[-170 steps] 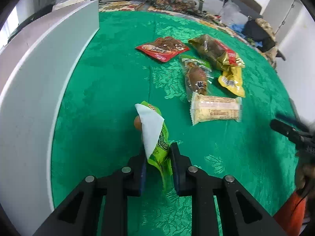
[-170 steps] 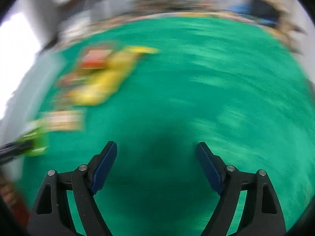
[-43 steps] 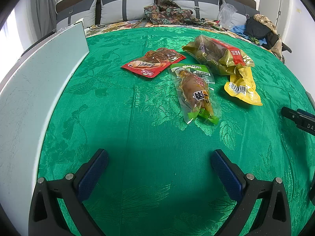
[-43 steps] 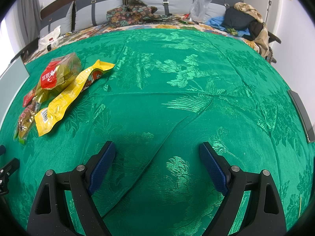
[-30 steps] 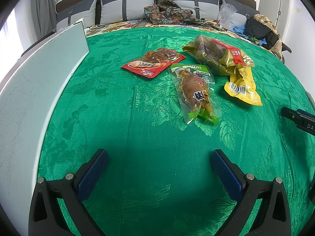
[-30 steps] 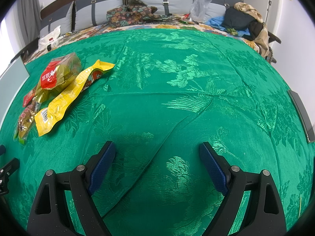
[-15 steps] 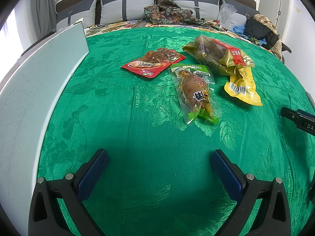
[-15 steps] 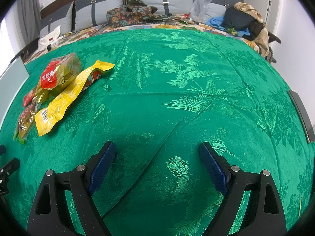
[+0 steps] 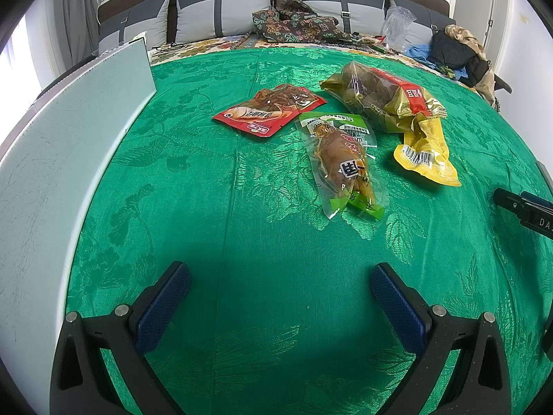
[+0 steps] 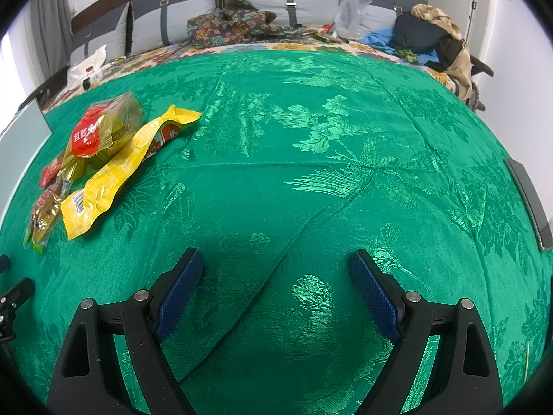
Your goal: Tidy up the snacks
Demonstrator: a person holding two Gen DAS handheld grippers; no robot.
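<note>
Green flowery cloth (image 9: 276,228) on a big bed, grey pillows (image 9: 221,10) far back, white walls (image 9: 528,34), bright window (image 9: 17,52) at left

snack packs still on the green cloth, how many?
4. Red pack farthest left; green pack beside it, nearest the left gripper; gold bag behind; yellow pack at right, partly under the gold bag. More could be hidden outside both views.

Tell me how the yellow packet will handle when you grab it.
The yellow packet looks flat and crinkled, so it will likely flop and bend from a pinch. Its glossy film may slip between pads. One end lies tucked under the gold bag, so pulling it will probably drag or shift that bag.
</note>
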